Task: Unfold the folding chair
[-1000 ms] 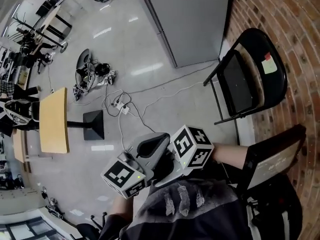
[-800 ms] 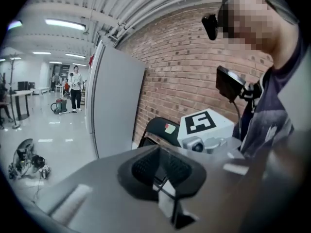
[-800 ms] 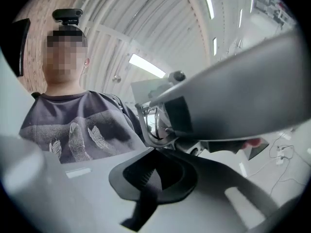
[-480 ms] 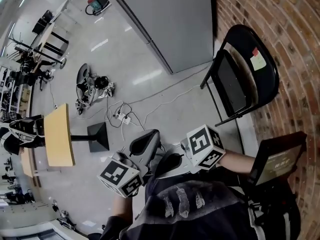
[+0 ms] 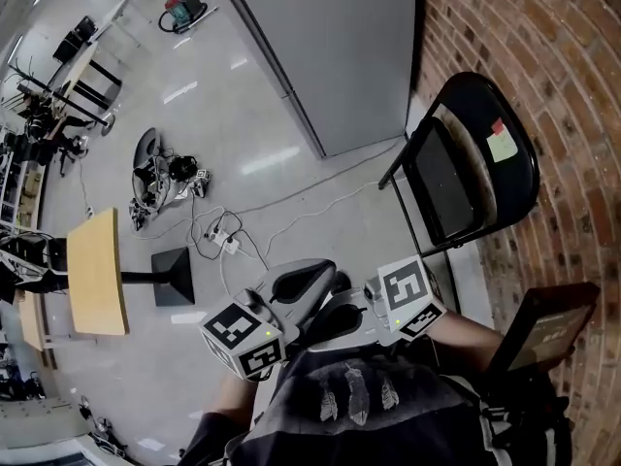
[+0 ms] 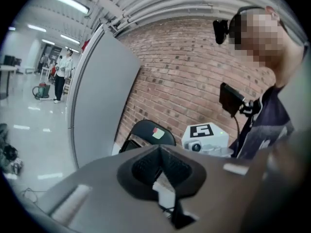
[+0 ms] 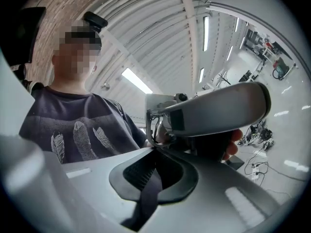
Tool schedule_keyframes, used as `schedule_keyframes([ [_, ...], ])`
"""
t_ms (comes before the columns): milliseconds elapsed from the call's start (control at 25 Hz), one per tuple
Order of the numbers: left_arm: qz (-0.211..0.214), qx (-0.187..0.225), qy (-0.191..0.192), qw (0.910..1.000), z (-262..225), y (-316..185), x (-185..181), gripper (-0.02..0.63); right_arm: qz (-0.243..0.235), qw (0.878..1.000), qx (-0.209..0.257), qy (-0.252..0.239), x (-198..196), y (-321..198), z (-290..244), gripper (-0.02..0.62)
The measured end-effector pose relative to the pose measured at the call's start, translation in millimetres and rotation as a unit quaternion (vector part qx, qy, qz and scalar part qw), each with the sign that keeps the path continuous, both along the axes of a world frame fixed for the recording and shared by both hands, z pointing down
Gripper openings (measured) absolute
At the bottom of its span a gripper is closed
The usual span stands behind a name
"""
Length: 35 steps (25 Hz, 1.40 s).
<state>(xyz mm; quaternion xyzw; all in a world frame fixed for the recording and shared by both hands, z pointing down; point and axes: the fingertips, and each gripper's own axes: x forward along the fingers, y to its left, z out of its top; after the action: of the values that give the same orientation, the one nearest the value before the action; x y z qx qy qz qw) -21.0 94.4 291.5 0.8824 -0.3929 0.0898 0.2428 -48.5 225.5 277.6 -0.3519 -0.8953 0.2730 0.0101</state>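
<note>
The floor (image 5: 243, 115) is pale, glossy grey, with ceiling lights mirrored in it. A brick wall (image 5: 563, 85) runs down the right of the head view, and a tall grey panel (image 5: 340, 47) stands out from it. Off to the left a wooden table (image 5: 95, 272) sits on a black base, and white cables (image 5: 228, 236) trail over the floor between it and the wall.

The folding chair (image 5: 456, 178) stands against the brick wall just beside the grey panel. It is black, with its seat tipped up close to its back and a small note (image 5: 502, 146) stuck on the backrest.

Both tools hang low in the head view, close to the person's chest and well apart from the chair, which lies up and to their right. The left gripper (image 6: 160, 164) has its jaws pressed together with nothing between them. It faces the wall, so the chair shows beyond its tips. The right gripper (image 7: 154, 168) is likewise closed and empty, but it is turned the other way – toward the person's shirt and the left gripper, not the chair.
</note>
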Motion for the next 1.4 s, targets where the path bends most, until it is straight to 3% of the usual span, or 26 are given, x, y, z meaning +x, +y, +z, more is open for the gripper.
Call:
schedule_keyframes([
  [120,0.022,-0.003,0.036,0.9991,-0.9,-11.8,0.8,0.002,-0.021,1.0,0.017,-0.004,-6.6,-2.1,-3.3,0.0],
  [280,0.048,0.017,0.021,0.9985,-1.2,-25.0,-13.0,0.002,-0.078,0.996,0.043,0.011,-31.1,-2.3,-1.1,0.0],
  [440,0.031,0.009,0.045,0.9985,5.0,-40.9,-49.4,0.002,-0.075,0.996,0.031,0.038,-57.9,-16.9,1.3,0.0],
  [600,0.025,0.01,0.051,0.9983,15.0,-59.2,-75.8,0.002,-0.014,0.996,-0.039,0.073,-76.7,-53.0,10.5,0.0],
  [760,0.043,0.0,0.07,0.9966,26.6,-78.3,-91.8,0.002,0.119,0.983,-0.095,0.1,-89.1,-109.0,19.8,0.0],
  [880,0.071,-0.008,0.092,0.9931,35.9,-90.7,-93.4,0.002,0.255,0.952,-0.118,0.123,-81.5,-150.7,30.8,0.0],
  [1040,0.11,-0.014,0.114,0.9873,43.7,-106.5,-85.4,0.002,0.412,0.887,-0.136,0.157,-45.5,-184.1,46.3,0.0],
  [1240,0.172,0.012,0.099,0.9801,34.6,-114.9,-57.5,0.002,0.548,0.804,-0.128,0.192,16.2,-209.2,55.2,0.0],
  [1400,0.191,0.011,0.099,0.9766,30.5,-115.4,-39.1,0.002,0.62,0.745,-0.126,0.211,64.8,-231.8,67.9,0.0],
])
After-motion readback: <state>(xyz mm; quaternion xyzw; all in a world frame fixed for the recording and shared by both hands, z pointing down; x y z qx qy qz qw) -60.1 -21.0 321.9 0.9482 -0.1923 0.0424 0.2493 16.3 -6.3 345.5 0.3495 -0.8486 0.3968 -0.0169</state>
